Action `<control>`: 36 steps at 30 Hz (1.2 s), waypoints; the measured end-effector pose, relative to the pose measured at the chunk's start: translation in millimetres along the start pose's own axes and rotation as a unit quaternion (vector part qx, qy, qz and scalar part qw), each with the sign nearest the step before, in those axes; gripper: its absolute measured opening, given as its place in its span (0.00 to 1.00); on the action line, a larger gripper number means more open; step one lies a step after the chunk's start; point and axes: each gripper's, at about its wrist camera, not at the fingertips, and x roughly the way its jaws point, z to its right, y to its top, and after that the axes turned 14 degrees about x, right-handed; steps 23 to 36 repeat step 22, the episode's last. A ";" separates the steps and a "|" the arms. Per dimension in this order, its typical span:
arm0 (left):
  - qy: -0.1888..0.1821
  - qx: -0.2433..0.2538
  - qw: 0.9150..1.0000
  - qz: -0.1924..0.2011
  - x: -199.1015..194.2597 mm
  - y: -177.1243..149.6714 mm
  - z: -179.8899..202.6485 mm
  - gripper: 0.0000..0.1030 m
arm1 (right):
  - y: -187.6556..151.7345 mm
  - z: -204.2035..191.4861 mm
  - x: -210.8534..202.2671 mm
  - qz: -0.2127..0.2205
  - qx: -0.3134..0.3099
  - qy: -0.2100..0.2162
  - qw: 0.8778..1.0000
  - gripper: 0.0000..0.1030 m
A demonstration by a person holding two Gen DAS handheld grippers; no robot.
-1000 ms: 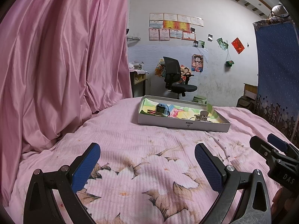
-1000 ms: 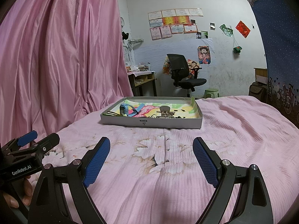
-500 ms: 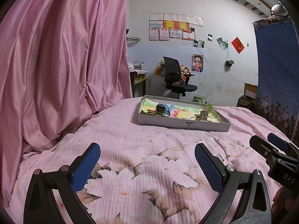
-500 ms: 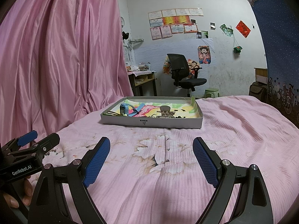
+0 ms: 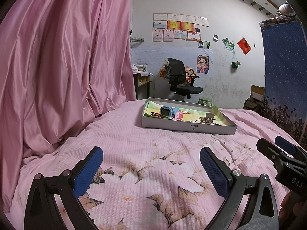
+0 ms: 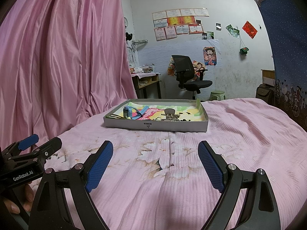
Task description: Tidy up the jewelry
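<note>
A shallow grey box point(image 5: 189, 128) point(image 6: 155, 126) lies on the pink bed ahead. Inside it, on a colourful liner, are a blue watch point(image 5: 166, 113) point(image 6: 129, 112), a tan hair claw clip point(image 5: 207, 118) point(image 6: 169, 115) and some thin hair pins point(image 5: 156, 114) point(image 6: 116, 116). My left gripper point(image 5: 151, 164) is open and empty, low over the bedspread, well short of the box. My right gripper point(image 6: 155, 161) is open and empty too, also short of the box. Each gripper shows at the edge of the other's view, the right one point(image 5: 282, 153) and the left one point(image 6: 32, 149).
A pink curtain point(image 5: 57, 67) point(image 6: 57, 57) hangs along the left of the bed. A black office chair point(image 5: 180, 80) point(image 6: 188, 76), a desk point(image 6: 145, 80) and a green stool point(image 6: 217, 94) stand beyond the bed's far edge. A blue cloth point(image 5: 284, 76) hangs at right.
</note>
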 end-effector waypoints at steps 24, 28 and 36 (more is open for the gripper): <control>-0.004 0.007 1.000 -0.007 -0.7 -2.3 -3.5 0.99 | 0.3 -1.0 -0.1 0.000 -0.001 0.000 1.000 0.84; -0.004 0.007 1.000 -0.007 -0.7 -2.3 -3.5 0.99 | 0.3 -1.0 -0.1 0.000 -0.001 0.000 1.000 0.84; -0.004 0.007 1.000 -0.007 -0.7 -2.3 -3.5 0.99 | 0.3 -1.0 -0.1 0.000 -0.001 0.000 1.000 0.84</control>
